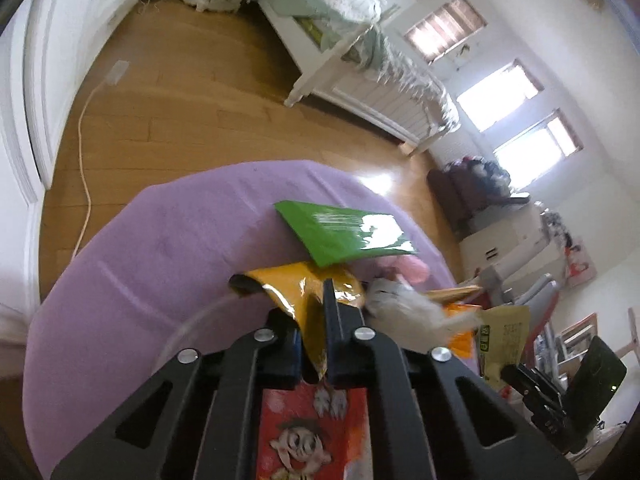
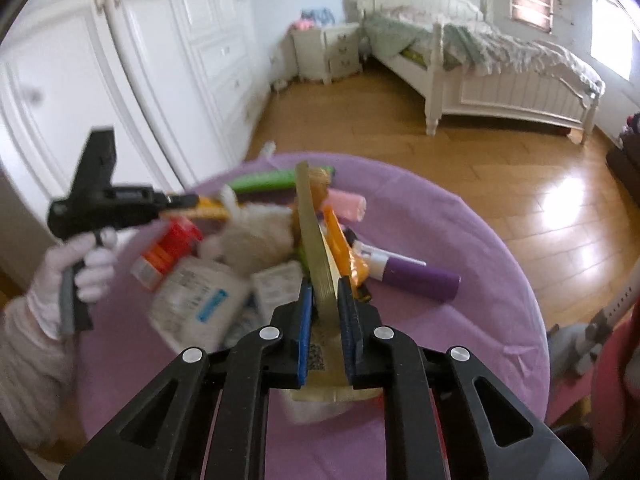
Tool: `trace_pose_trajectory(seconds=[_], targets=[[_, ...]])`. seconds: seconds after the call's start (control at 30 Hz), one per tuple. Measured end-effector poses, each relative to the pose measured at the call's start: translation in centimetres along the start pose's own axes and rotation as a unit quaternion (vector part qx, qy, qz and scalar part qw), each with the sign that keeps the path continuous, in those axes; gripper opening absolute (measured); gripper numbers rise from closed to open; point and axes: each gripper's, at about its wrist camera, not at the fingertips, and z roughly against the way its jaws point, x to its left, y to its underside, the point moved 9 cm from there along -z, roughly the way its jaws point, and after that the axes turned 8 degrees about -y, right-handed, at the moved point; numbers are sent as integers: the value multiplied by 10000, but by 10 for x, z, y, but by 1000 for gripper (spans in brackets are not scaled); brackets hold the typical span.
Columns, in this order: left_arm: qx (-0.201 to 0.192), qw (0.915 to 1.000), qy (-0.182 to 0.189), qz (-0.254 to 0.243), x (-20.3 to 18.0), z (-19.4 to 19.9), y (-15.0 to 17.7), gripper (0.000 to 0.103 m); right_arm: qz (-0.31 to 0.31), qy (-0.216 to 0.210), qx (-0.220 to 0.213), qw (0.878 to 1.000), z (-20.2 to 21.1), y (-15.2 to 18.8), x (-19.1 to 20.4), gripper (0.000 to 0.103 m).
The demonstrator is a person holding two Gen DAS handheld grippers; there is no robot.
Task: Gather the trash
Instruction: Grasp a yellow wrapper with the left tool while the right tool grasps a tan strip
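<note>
Your left gripper (image 1: 316,320) is pinching a yellow wrapper (image 1: 296,284); your right gripper (image 2: 325,312) is clamping an olive pouch (image 2: 316,248), a green packet (image 1: 340,232) lying at twelve o'clock on the purple tabletop (image 1: 140,248).

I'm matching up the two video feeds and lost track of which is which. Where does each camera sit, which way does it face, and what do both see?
Left wrist: sits on the left gripper, looking down over its fingers, shut on a yellow wrapper, across the purple cloth toward the bed; the right gripper shows at the right edge.
Right wrist: sits on the right gripper, shut on an olive packet, above the trash pile; a gloved hand holds the left gripper.
Shared: purple cloth, bed, wood floor, green packet.
</note>
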Motion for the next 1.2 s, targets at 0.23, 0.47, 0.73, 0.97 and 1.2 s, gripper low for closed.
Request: trace_pose_trajectory(seconds=[0.23, 0.47, 0.73, 0.97, 1.2], targets=[[-667, 9957, 573, -287, -49, 86, 27, 2, -510, -593, -1282, 9887, 85, -16, 16, 14], [-725, 9862, 1191, -897, -130, 127, 73, 3, -1172, -643, -2075, 9691, 162, 16, -2, 14], [-30, 9635, 1862, -1925, -250, 82, 148, 3, -2249, 180, -2599, 9389, 246, 115, -86, 14], [794, 9343, 2261, -2638, -355, 10, 239, 3, -3212, 835, -2654, 9052, 283, 216, -158, 14], [1418, 9143, 2157, -3120, -412, -55, 315, 3, -3925, 1287, -2469, 8766, 281, 292, -207, 14]])
